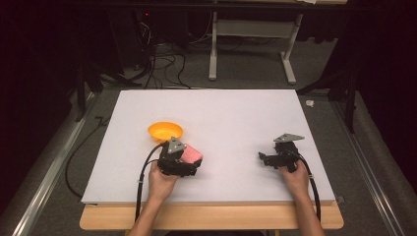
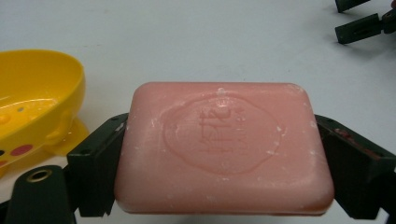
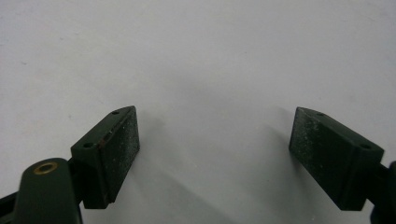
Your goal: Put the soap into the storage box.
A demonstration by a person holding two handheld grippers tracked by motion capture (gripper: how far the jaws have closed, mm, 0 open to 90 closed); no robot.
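Pink rectangular soap bar (image 2: 224, 147), probably hard and slick, pinched by left gripper (image 2: 224, 163) across short ends; right gripper (image 3: 215, 154) spread, empty.

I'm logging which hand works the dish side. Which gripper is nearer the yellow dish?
Left. The left gripper, shut on the pink soap, sits just beside the yellow dish; the right gripper is far across the table, open.

soap (image 2: 224, 149): we see pink, with an embossed seal
dish (image 2: 32, 100): we see yellow, with red and dark dots
jaws: we see black
table sheet (image 1: 221, 113): we see white
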